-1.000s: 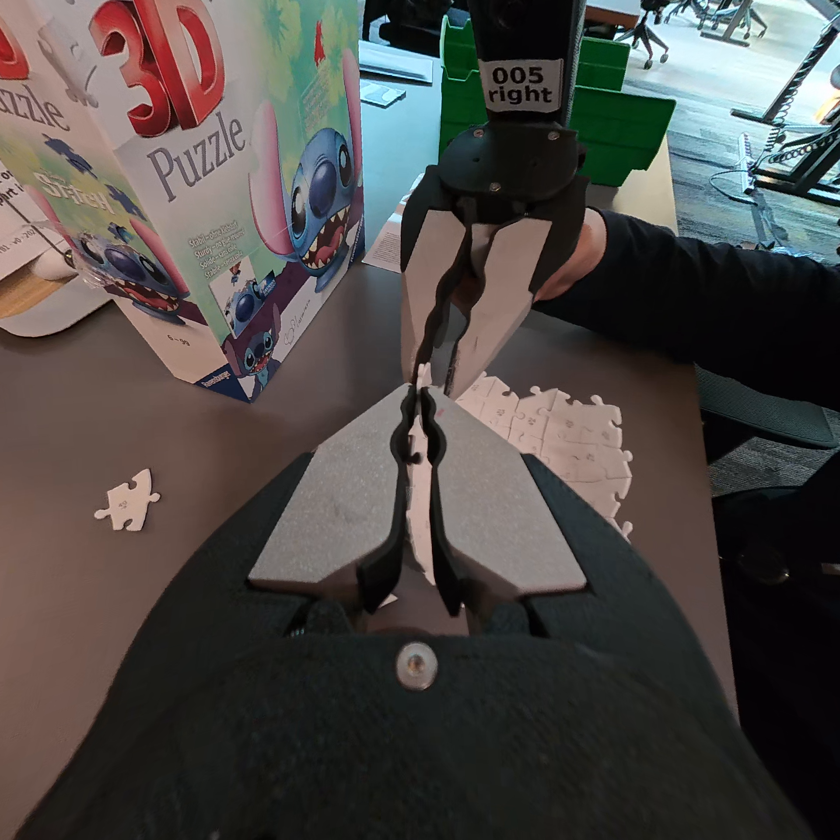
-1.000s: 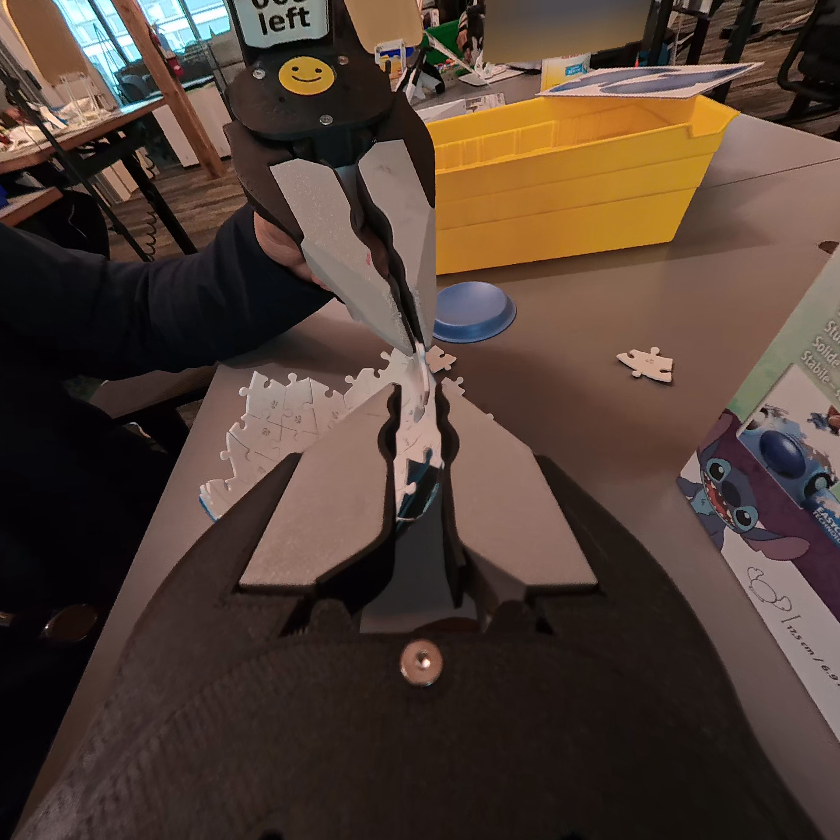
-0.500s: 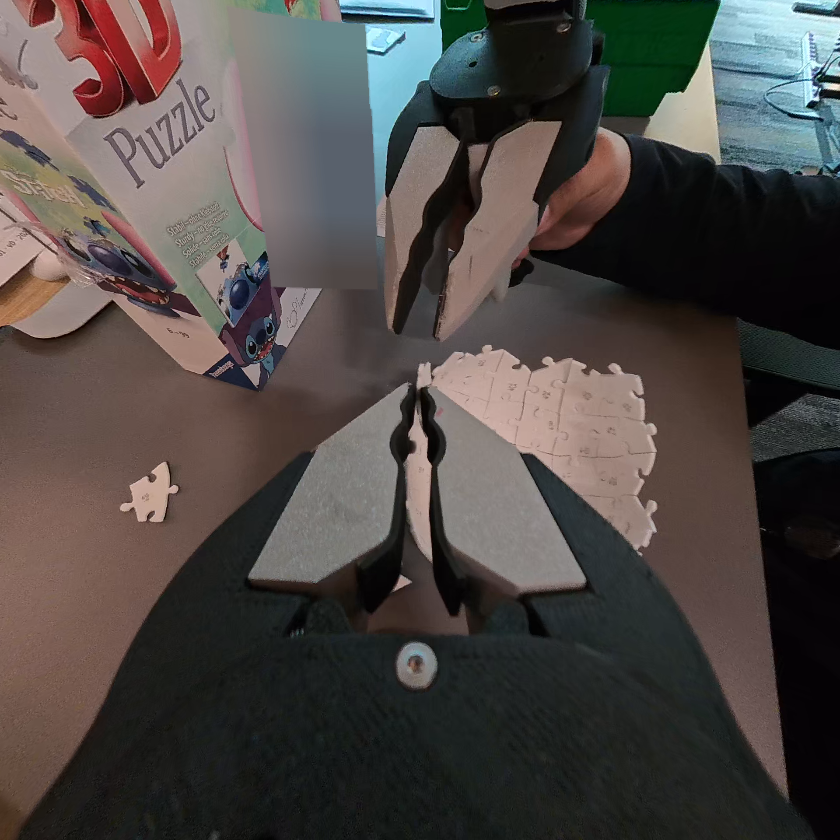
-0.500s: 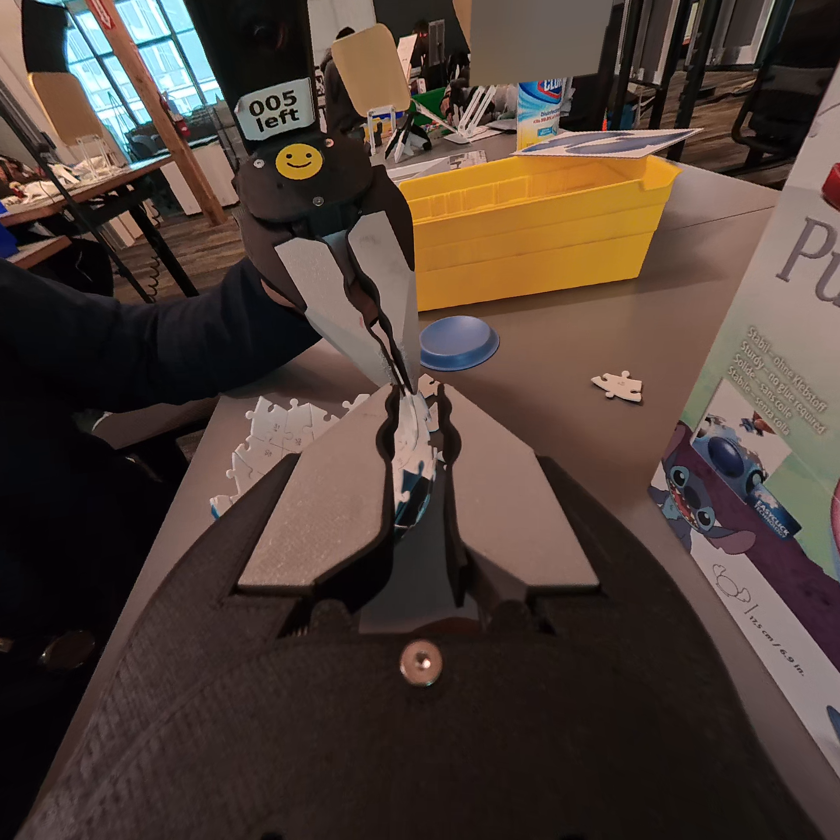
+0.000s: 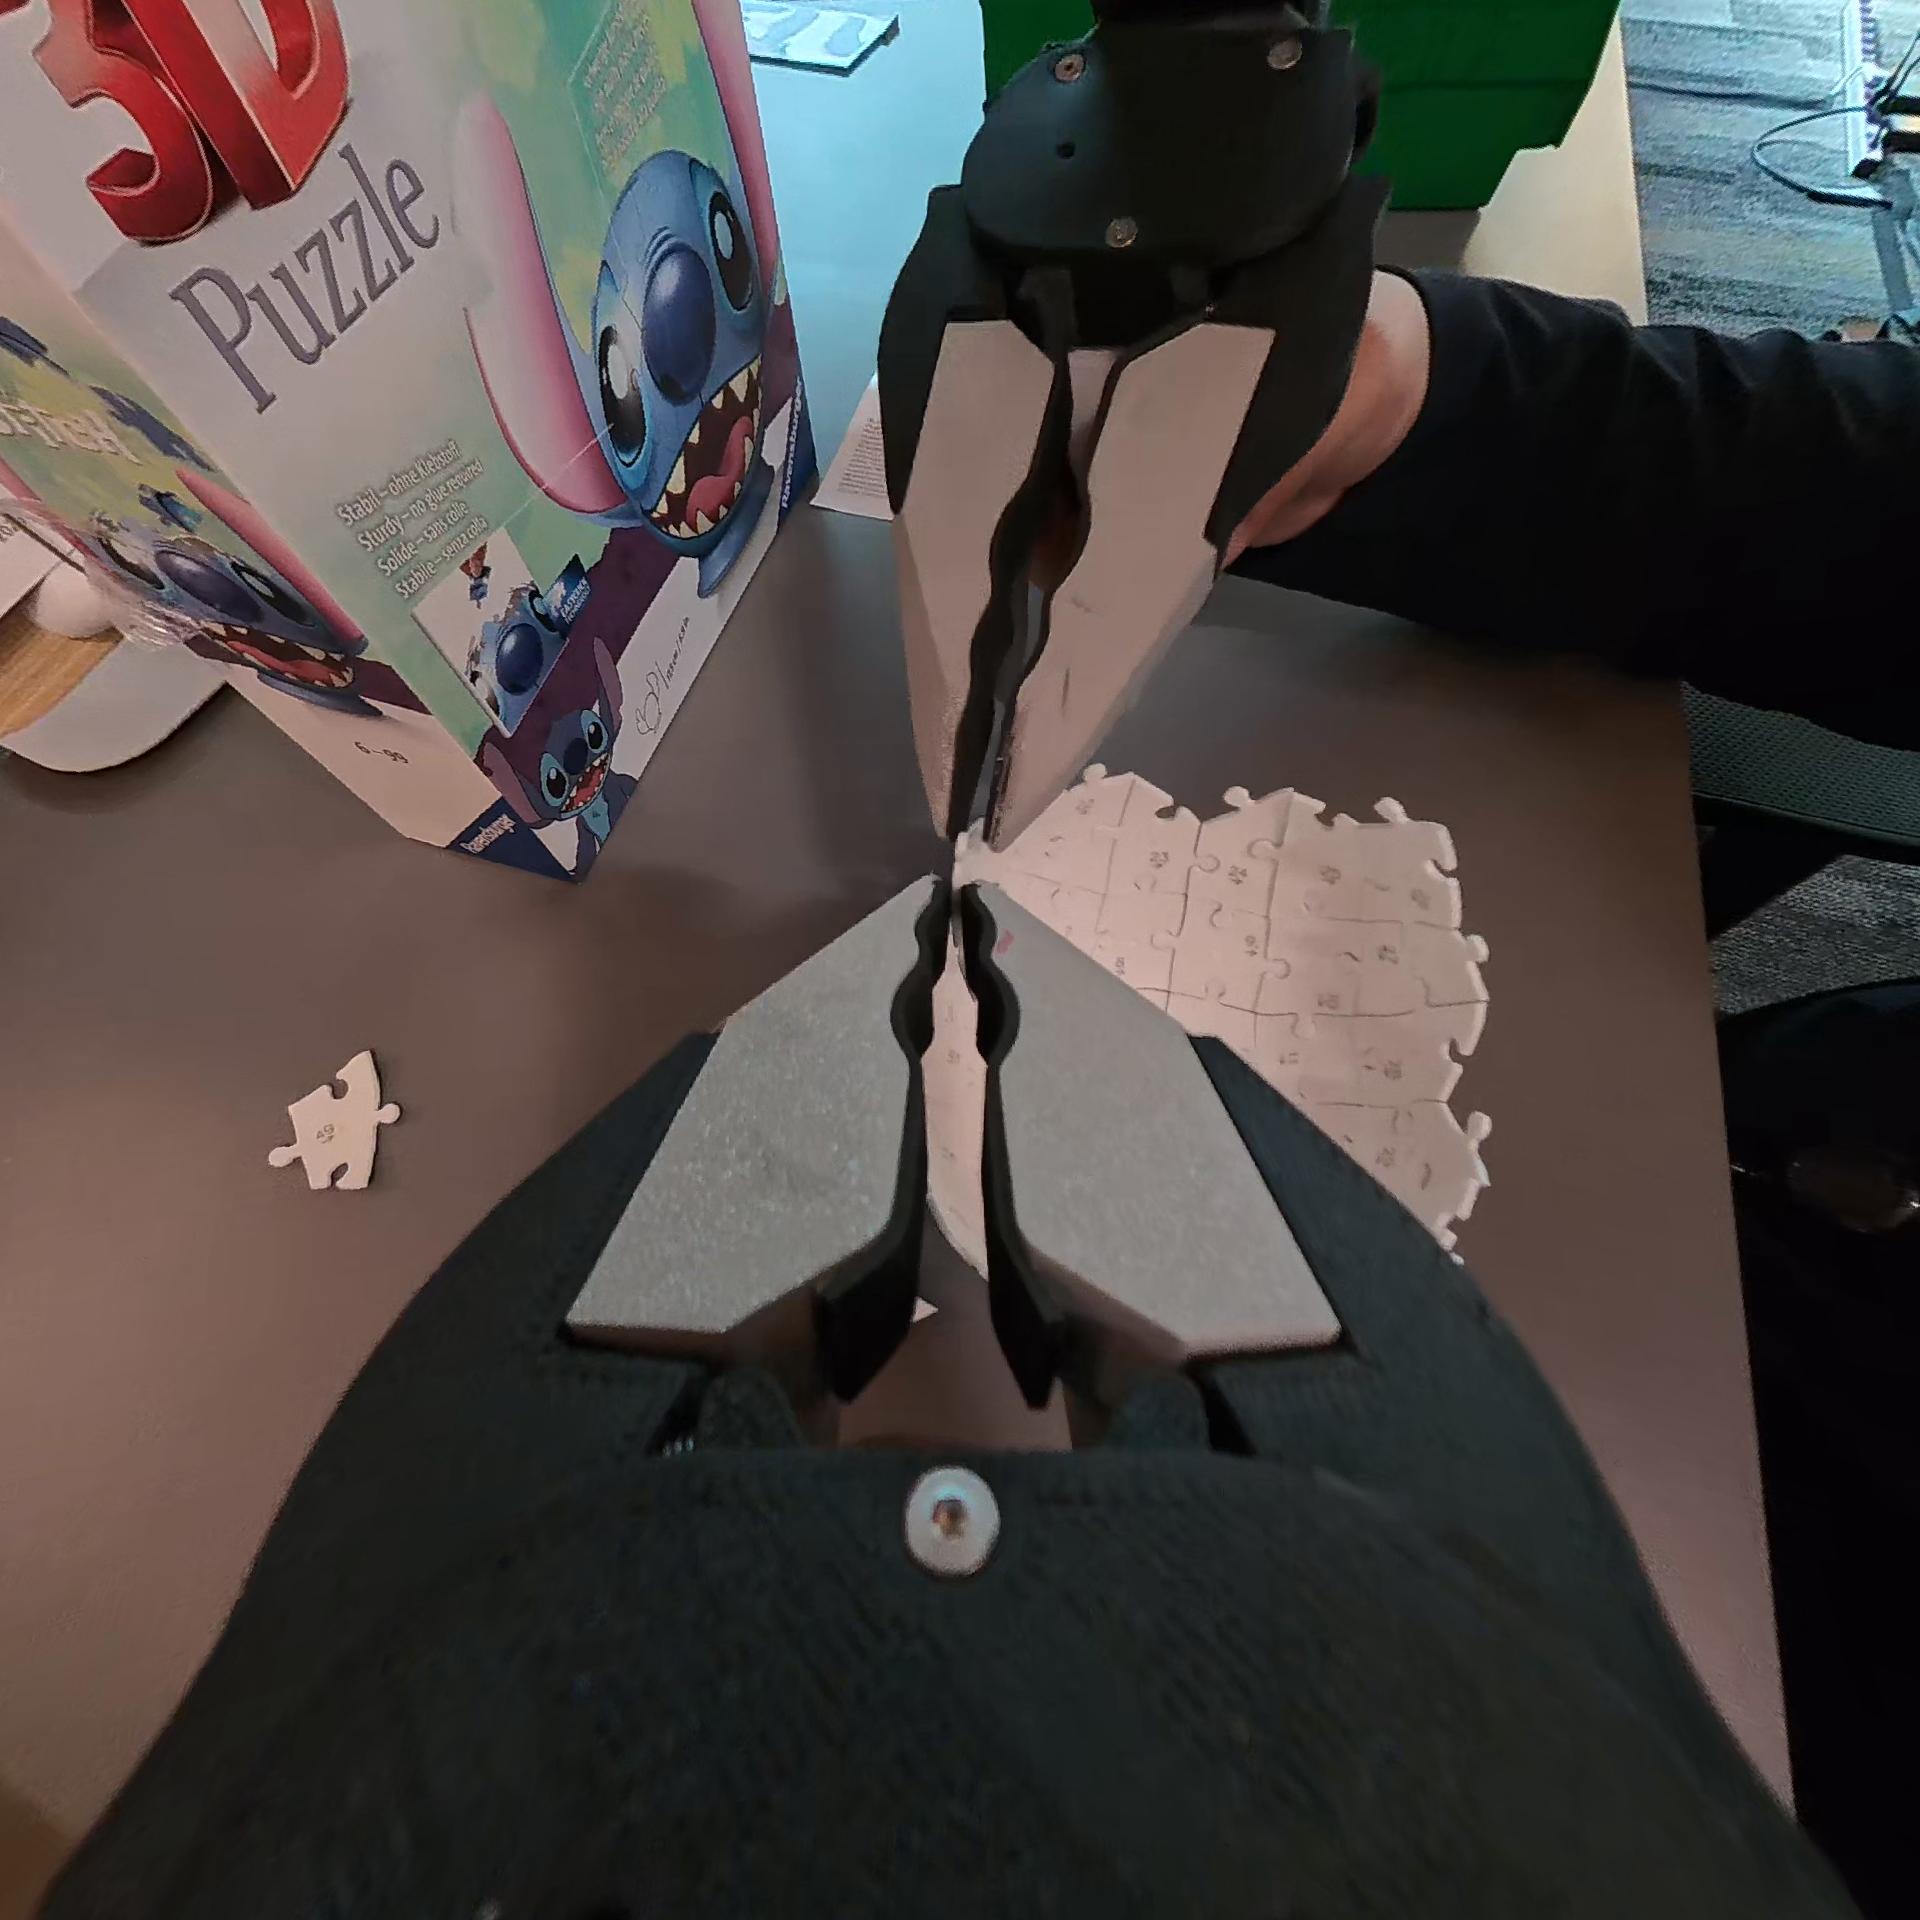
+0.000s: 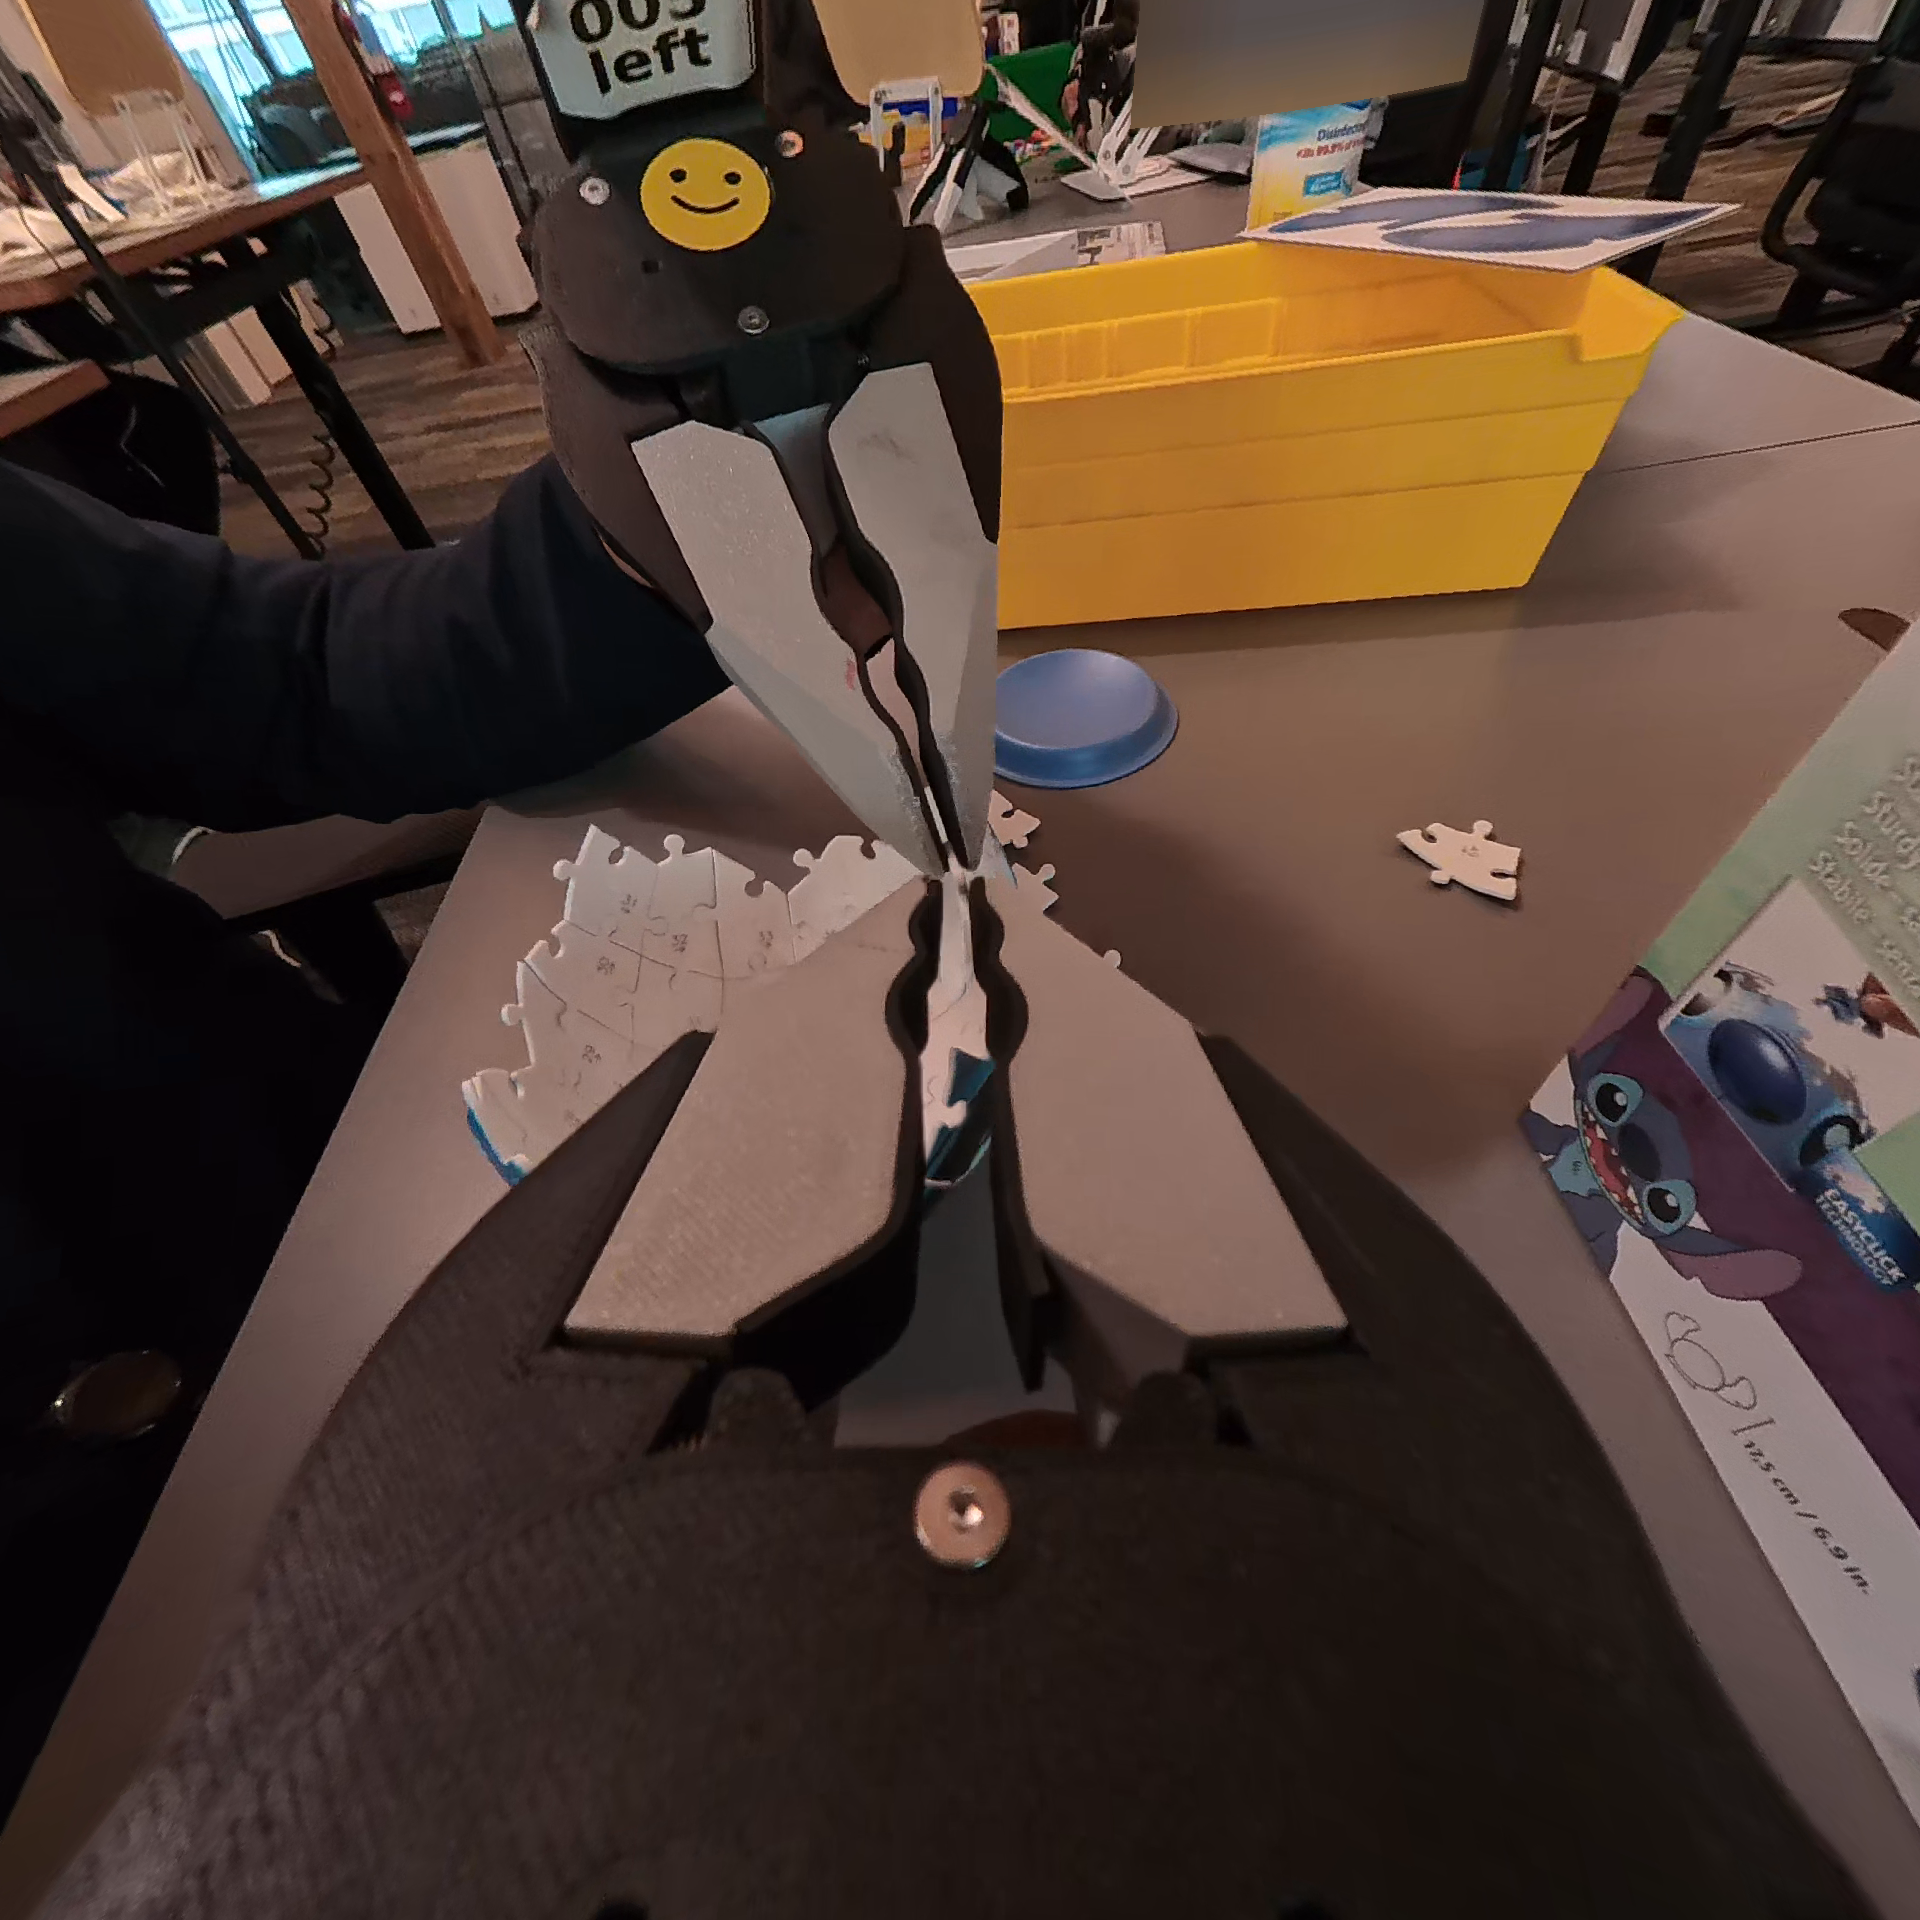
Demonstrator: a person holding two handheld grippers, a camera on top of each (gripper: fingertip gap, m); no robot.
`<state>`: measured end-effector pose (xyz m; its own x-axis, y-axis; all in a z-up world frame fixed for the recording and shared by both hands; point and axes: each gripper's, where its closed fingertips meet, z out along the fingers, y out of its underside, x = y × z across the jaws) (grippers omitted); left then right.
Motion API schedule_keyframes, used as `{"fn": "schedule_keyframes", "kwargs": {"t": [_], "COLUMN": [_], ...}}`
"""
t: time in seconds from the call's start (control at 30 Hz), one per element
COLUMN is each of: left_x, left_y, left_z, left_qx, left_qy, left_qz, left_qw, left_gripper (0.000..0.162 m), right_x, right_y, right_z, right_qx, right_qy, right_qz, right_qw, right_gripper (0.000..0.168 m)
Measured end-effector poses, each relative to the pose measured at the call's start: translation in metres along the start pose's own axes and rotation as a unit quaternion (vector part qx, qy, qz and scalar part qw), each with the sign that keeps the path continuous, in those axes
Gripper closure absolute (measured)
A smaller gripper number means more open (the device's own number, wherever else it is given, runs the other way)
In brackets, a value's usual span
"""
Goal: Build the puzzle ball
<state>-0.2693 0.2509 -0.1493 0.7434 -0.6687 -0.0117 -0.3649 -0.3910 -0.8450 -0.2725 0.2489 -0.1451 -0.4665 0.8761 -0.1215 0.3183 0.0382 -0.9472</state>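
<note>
A curved shell of joined puzzle pieces, white side up, rests on the dark table near its edge; it also shows in the right wrist view. My left gripper is shut on the shell's rim. My right gripper is shut on a thin white-and-blue puzzle piece held edge-on. It comes down from above in the left wrist view, and its tips almost touch the left gripper's tips at the rim. One loose white piece lies apart on the table and shows in the right wrist view too.
The tall puzzle box stands to the left of the shell. A yellow bin and a blue dish sit behind the left gripper. Green bins are at the far side. The table edge runs just past the shell.
The right gripper drew up and away from the rim half a second ago and has come back down to it. The left gripper has kept its hold on the shell.
</note>
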Motion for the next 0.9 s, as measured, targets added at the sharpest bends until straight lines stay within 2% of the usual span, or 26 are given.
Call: {"fn": "schedule_keyframes", "kwargs": {"t": [0.63,0.77,0.9], "left_x": [-0.003,-0.008,-0.014], "left_y": [0.000,-0.005,-0.012], "left_z": [-0.001,-0.007,-0.018], "left_qx": [0.008,0.024,0.050], "left_qy": [0.009,0.003,0.005], "left_qz": [-0.028,-0.036,-0.054], "left_qw": [1.000,0.999,0.997], "left_gripper": [0.162,0.152,0.149], "right_x": [0.004,0.007,0.007], "right_y": [0.006,0.004,0.001], "right_z": [0.005,0.002,0.002], "right_qx": [-0.014,-0.008,-0.003], "right_qy": [0.010,0.020,0.025], "right_qz": [0.001,0.002,-0.004], "right_qw": [1.000,1.000,1.000], "right_gripper": [0.168,0.168,0.168]}}
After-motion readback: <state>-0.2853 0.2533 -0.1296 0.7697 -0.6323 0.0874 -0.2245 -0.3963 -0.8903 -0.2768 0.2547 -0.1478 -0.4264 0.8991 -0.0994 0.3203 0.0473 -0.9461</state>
